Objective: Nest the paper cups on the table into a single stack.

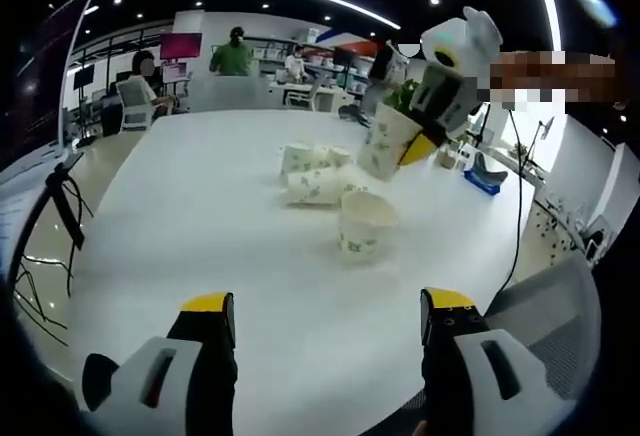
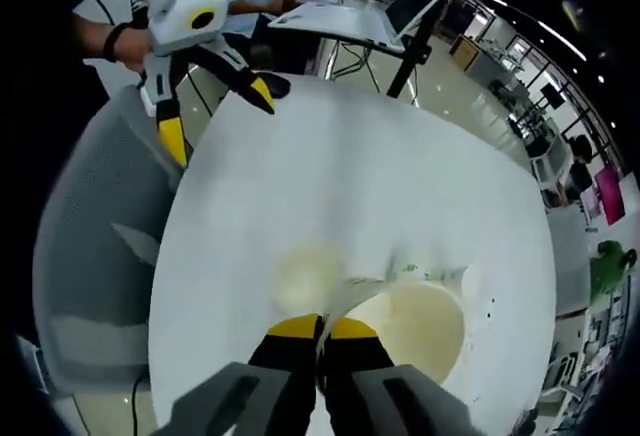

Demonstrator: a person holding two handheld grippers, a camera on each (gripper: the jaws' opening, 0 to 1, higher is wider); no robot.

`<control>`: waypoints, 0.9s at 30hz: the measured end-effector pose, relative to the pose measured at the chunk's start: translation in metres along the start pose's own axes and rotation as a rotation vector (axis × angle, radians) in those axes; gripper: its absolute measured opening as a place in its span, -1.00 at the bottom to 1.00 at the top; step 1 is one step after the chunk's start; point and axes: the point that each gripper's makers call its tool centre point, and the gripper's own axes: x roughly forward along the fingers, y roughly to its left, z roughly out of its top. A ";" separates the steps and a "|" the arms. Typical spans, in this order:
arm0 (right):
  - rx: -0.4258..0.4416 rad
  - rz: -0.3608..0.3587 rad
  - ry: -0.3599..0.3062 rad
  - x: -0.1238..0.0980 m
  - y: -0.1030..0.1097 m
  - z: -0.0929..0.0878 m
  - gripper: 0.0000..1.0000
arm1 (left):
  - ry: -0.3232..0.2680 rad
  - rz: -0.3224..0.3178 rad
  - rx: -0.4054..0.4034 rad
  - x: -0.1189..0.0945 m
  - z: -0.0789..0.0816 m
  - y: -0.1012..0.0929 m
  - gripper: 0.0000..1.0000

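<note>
We log a thin, crushable white paper cup with green print (image 1: 388,139), pinched closed at its rim by our right tool (image 2: 322,328) above the upright cup (image 1: 364,222) and toppled cups (image 1: 318,174) on the white tabletop (image 1: 200,216), ahead of our gaping, empty left tool (image 1: 328,318).

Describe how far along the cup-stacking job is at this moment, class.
Done: nothing looks stacked upright yet. In hand: the right claw is shut on a paper cup's rim, held above the table. Left: an upright cup and several tipped cups wait; the left claw is open.
</note>
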 end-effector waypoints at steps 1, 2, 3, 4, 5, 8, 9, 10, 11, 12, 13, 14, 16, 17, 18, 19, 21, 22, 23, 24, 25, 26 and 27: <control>-0.005 0.007 0.001 0.001 0.002 0.001 -1.00 | 0.000 0.000 -0.001 -0.001 0.000 -0.001 0.49; -0.012 0.012 0.003 0.003 0.003 0.002 -1.00 | 0.000 0.001 -0.003 -0.001 0.000 0.000 0.49; -0.020 0.018 0.005 0.004 0.005 0.003 -1.00 | -0.001 0.002 -0.004 -0.002 0.001 -0.002 0.50; -0.023 0.022 0.006 0.006 0.006 0.003 -1.00 | -0.001 0.002 -0.005 -0.002 0.001 -0.002 0.50; -0.026 0.028 0.007 0.007 0.007 0.004 -1.00 | -0.001 0.003 -0.005 -0.002 0.001 -0.002 0.50; -0.033 0.038 0.006 0.010 0.008 0.005 -1.00 | -0.001 0.003 -0.005 -0.002 0.002 -0.003 0.50; -0.035 0.043 0.007 0.011 0.009 0.005 -1.00 | -0.001 0.003 -0.005 -0.003 0.002 -0.003 0.50; -0.037 0.046 0.010 0.012 0.010 0.005 -1.00 | 0.000 0.003 -0.004 -0.003 0.002 -0.003 0.49; -0.041 0.050 0.012 0.014 0.012 0.005 -1.00 | 0.000 0.003 -0.003 -0.003 0.003 -0.004 0.49; -0.043 0.053 0.014 0.015 0.013 0.005 -1.00 | 0.000 0.002 -0.004 -0.004 0.003 -0.004 0.49; -0.047 0.056 0.016 0.016 0.013 0.006 -1.00 | 0.000 0.002 -0.005 -0.004 0.003 -0.005 0.49; -0.053 0.061 0.018 0.018 0.015 0.006 -1.00 | 0.001 0.003 -0.004 -0.005 0.003 -0.006 0.49; -0.055 0.073 0.022 0.021 0.018 0.005 -1.00 | 0.001 0.001 -0.005 -0.005 0.004 -0.006 0.49; -0.055 0.079 0.026 0.023 0.018 0.004 -1.00 | 0.001 0.001 -0.005 -0.006 0.004 -0.007 0.49; -0.056 0.080 0.027 0.025 0.018 0.004 -1.00 | 0.001 0.001 -0.005 -0.006 0.004 -0.007 0.49; -0.060 0.087 0.034 0.028 0.019 0.002 -1.00 | 0.001 0.001 -0.006 -0.006 0.004 -0.007 0.49; -0.063 0.095 0.038 0.029 0.021 0.003 -1.00 | 0.000 0.001 -0.007 -0.007 0.004 -0.008 0.49; -0.064 0.100 0.039 0.030 0.023 0.004 -1.00 | 0.002 0.001 -0.007 -0.008 0.003 -0.007 0.49; -0.065 0.105 0.039 0.031 0.024 0.005 -1.00 | 0.003 0.002 -0.007 -0.007 0.003 -0.007 0.49; -0.067 0.107 0.041 0.032 0.026 0.007 -1.00 | 0.004 0.002 -0.008 -0.008 0.002 -0.006 0.49; -0.070 0.111 0.044 0.033 0.027 0.008 -1.00 | 0.004 0.002 -0.009 -0.008 0.002 -0.005 0.49; -0.071 0.113 0.045 0.034 0.028 0.008 -1.00 | 0.005 0.002 -0.008 -0.008 0.002 -0.005 0.49; -0.075 0.118 0.048 0.036 0.028 0.008 -1.00 | 0.006 0.002 -0.008 -0.008 0.001 -0.005 0.49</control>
